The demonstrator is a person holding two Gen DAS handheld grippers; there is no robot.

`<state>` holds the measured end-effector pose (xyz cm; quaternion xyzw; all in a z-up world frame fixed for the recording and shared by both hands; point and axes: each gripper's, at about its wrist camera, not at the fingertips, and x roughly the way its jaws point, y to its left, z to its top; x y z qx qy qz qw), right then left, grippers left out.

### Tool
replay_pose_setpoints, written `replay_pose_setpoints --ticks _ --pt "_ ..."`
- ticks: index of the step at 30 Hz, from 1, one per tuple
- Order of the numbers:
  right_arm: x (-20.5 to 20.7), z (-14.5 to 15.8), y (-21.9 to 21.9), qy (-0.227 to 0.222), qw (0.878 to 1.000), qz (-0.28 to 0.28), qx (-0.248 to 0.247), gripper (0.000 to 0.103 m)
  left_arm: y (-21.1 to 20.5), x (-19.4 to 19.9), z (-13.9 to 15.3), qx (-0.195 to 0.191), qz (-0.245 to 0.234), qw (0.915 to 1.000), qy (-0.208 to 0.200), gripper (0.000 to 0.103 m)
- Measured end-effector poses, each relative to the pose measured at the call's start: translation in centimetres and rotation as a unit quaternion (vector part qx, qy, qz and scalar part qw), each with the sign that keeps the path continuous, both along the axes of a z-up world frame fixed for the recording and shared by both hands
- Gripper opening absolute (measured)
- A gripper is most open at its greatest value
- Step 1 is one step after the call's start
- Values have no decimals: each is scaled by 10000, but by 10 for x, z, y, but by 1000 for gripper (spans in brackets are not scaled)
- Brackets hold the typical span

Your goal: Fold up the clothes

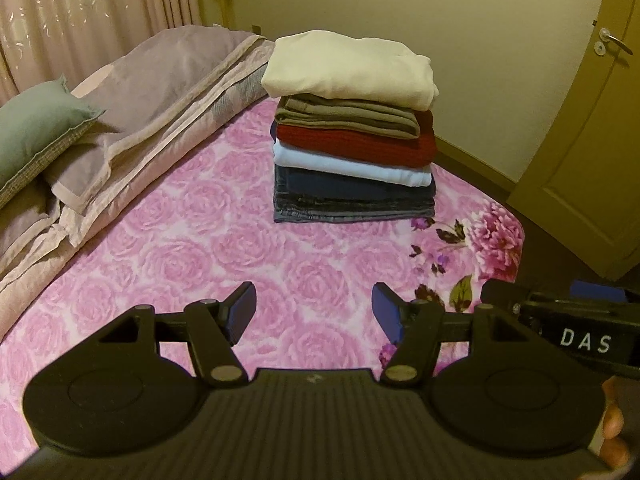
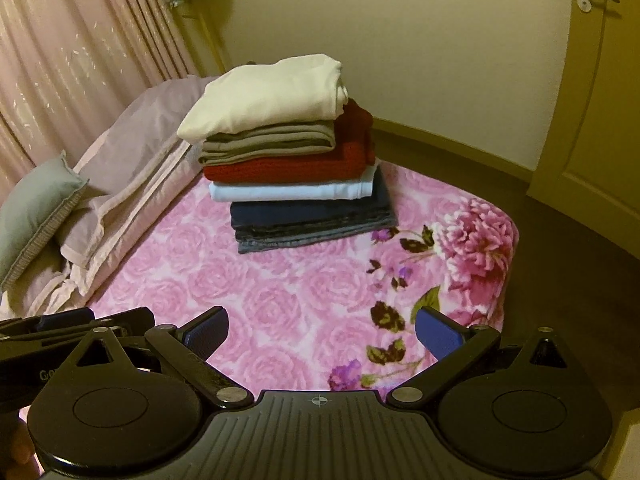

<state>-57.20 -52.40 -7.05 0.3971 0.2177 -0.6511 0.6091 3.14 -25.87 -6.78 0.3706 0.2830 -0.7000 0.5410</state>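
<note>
A stack of folded clothes (image 1: 352,132) stands on the pink floral bedspread (image 1: 240,248). A cream garment is on top, then olive, red knit, light blue, navy and denim at the bottom. The stack also shows in the right wrist view (image 2: 292,160). My left gripper (image 1: 314,312) is open and empty, held over the bedspread well short of the stack. My right gripper (image 2: 322,336) is open and empty, also over the bedspread (image 2: 260,288). The right gripper's body shows at the right edge of the left wrist view (image 1: 576,328).
Lilac pillows (image 1: 160,80) and a grey-green cushion (image 1: 36,132) lie along the left side of the bed. Pink curtains (image 1: 92,4) hang behind them. A door (image 1: 592,152) stands to the right, past the bed's corner (image 1: 508,236).
</note>
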Motion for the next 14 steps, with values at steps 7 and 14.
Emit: replay_pose_setpoints --ticks 7,14 --pt "-7 -5 -27 87 9999 99 81 102 -26 -12 -10 29 69 9999 -86 60" --pt "-14 -9 -50 96 9997 145 157 102 -45 -22 -13 -94 100 9998 -135 60"
